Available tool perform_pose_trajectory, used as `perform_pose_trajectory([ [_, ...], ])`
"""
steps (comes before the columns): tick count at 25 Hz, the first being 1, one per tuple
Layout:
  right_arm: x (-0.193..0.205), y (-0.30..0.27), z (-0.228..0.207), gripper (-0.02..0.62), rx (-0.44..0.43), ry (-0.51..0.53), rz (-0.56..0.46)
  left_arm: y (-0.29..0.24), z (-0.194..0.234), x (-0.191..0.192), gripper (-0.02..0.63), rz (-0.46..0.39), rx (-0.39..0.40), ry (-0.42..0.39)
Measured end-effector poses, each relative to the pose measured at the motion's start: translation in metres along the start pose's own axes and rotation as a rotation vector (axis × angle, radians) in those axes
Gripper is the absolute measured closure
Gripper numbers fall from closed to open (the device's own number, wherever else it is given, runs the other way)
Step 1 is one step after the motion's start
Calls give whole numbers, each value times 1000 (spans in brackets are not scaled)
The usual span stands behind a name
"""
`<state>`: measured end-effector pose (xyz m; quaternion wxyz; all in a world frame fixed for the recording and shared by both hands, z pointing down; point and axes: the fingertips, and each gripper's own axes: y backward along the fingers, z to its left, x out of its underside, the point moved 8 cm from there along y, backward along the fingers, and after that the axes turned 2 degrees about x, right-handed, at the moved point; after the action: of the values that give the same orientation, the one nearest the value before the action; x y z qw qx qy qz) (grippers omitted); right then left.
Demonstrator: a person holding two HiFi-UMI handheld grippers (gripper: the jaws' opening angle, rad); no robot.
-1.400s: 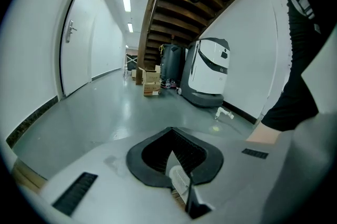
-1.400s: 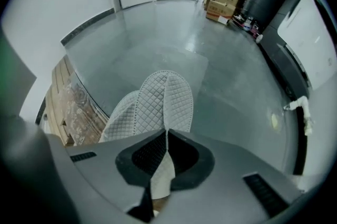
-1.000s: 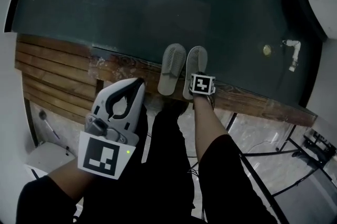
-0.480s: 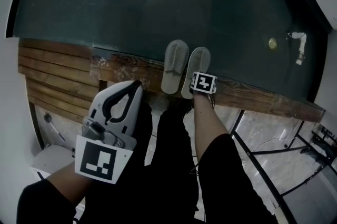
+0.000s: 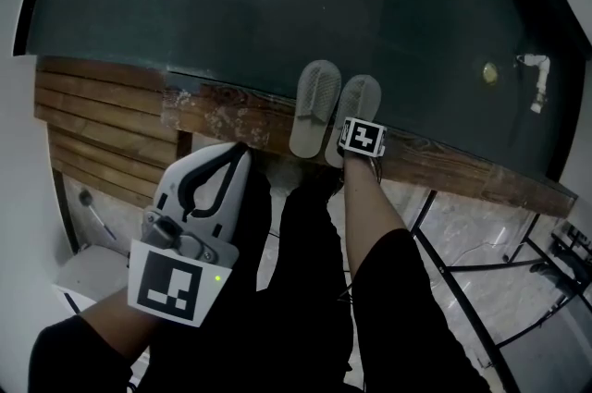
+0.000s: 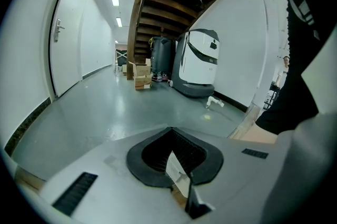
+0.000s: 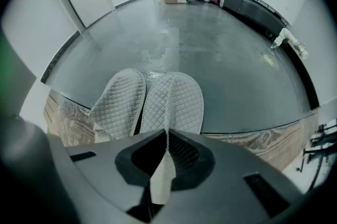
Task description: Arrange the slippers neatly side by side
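We held the right slipper (image 5: 359,103) by a fold of its thin white upper, our right gripper (image 7: 167,136) pointing straight down with its jaws pinched almost together on it. The left slipper (image 5: 314,104) lay just beside it. Both were pale and diamond-quilted, heels over the wooden ledge (image 5: 217,112), toes out past its edge above the green floor (image 5: 277,3). Our left gripper (image 5: 235,150) hung near our leg, jaws closed together. The floor ahead lay broad and open.
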<state>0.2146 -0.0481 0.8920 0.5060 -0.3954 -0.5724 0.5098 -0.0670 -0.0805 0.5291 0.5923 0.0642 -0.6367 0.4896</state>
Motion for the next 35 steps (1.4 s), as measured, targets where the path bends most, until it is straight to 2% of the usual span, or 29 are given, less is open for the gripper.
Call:
perform_pose_trajectory([
  [4, -1, 2, 2, 570, -32, -27, -28, 2, -3, 3, 604, -6, 5, 7],
  [6, -2, 10, 2, 489, -51, -44, -38, 5, -4, 2, 604, -12, 9, 5],
  [8, -5, 24, 0, 459, -58, -42, -50, 8, -5, -2, 604, -18, 14, -3],
  [14, 12, 105, -13, 459, -42, -9, -56, 37, -15, -35, 604, -77, 31, -37],
  [20, 32, 206, -7, 459, -75, -39, -77, 82, -23, -83, 604, -117, 65, -100],
  [28, 57, 372, 16, 459, -128, -80, -272, 142, -40, -127, 604, -169, 151, -184],
  [35, 81, 493, 23, 459, -268, -11, -534, 186, -112, -150, 604, -233, 170, -233],
])
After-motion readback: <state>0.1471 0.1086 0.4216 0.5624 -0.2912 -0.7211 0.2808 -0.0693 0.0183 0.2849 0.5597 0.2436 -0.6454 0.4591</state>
